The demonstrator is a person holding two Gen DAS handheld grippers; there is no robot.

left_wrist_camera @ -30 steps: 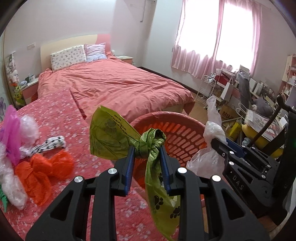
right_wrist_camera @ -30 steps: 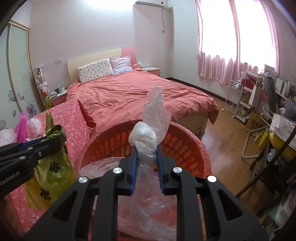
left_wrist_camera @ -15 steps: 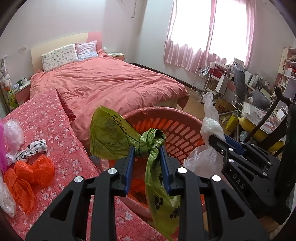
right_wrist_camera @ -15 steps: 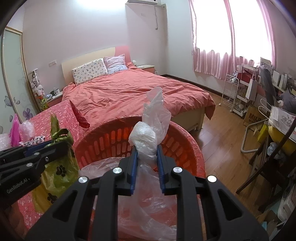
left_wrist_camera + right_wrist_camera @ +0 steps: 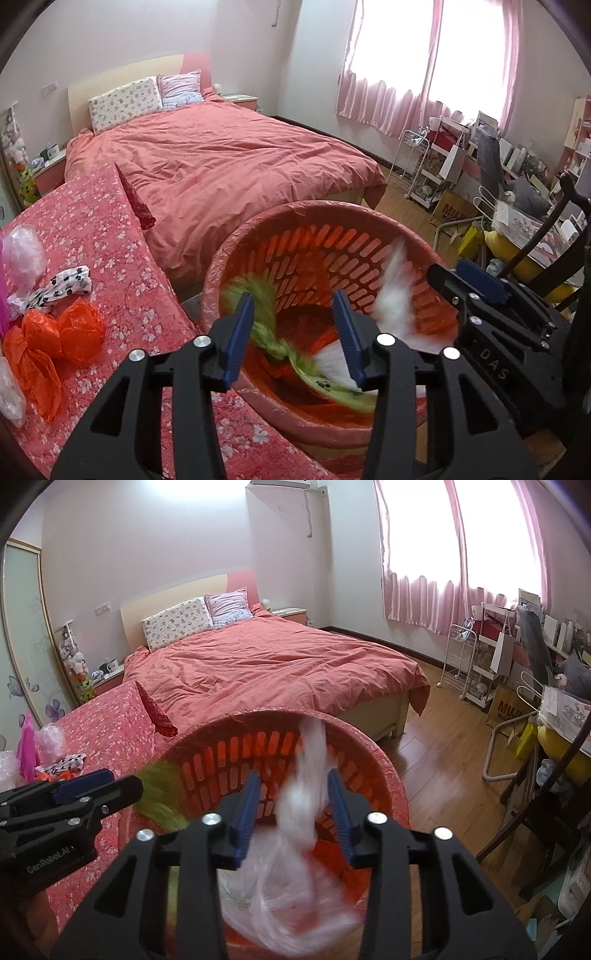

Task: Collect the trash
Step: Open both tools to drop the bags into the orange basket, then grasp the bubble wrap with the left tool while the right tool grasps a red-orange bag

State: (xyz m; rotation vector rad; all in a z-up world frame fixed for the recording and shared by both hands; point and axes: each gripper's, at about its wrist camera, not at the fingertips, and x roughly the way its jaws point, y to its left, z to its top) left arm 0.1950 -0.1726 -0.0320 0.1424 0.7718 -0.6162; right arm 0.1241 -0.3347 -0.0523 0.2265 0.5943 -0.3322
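- The green bag (image 5: 280, 347) is a thin knotted film bag with paw prints, blurred in mid-fall between the pads of the left hand-held gripper (image 5: 293, 332) and over the open basket (image 5: 321, 210). No pad presses on it; the jaws have just been opening and stand spread.
- The clear bag (image 5: 306, 801) is much the same: crumpled thin plastic, blurred, dropping between the pads of the right hand-held gripper (image 5: 295, 810), whose jaws have also just been opening and are apart from it. Its lower part already billows inside the basket.
- Both bags look very light and wholly limp, so I judge they will drift and fold rather than drop straight. Part of one could catch on the rim or on a pad.
- Film like this is slippery when flat. The knot or a bunched neck is the firmest place to pinch, and nothing about it looks fragile.
- The basket is slotted red plastic, seemingly lined with film, standing just beside the desk (image 5: 122, 236) with its flowered red cloth.
- Still on the desk, well apart from the basket: an orange bag (image 5: 55, 343), a black-and-white spotted bag (image 5: 68, 284) and a pale clear bag (image 5: 24, 251). They look just as soft and light, and the orange one has a knot in its middle to grip.
- Beyond lies the bed (image 5: 229, 162).
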